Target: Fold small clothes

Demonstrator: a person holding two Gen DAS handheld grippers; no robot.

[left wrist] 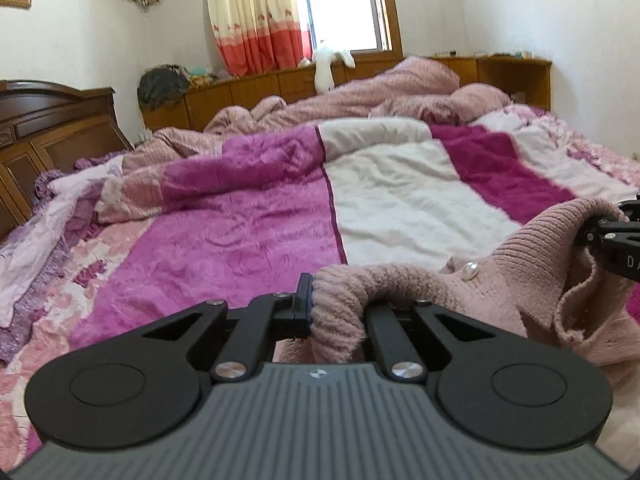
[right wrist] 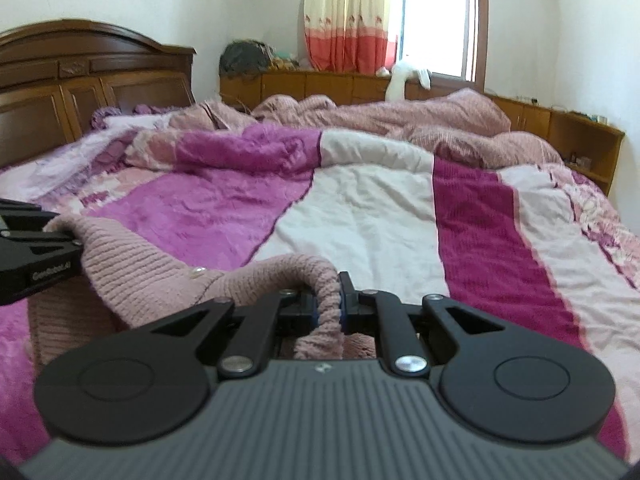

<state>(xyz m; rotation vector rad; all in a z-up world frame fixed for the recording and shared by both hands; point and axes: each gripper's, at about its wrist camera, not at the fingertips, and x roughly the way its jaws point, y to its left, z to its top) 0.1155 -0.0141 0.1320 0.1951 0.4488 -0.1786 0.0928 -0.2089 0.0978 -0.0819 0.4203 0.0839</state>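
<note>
Over the striped magenta-and-white plush bedspread (right wrist: 372,216), I hold a dusty-pink ribbed knit cardigan (left wrist: 532,264) with pearl buttons, raised at its near edge between both tools. My left gripper (left wrist: 336,308) is clamped tight on a rolled ribbed edge of the knit; my right gripper (right wrist: 329,304) is likewise closed on a thick fold of the same garment, its jaws parted only by the cloth. Each view shows the other tool gripping the garment's far corner. I judge the step in hand to be carrying the cardigan out over the bed to spread it. The next move calls for keeping the edge taut between both grips, lowering it flat without bunching.
</note>
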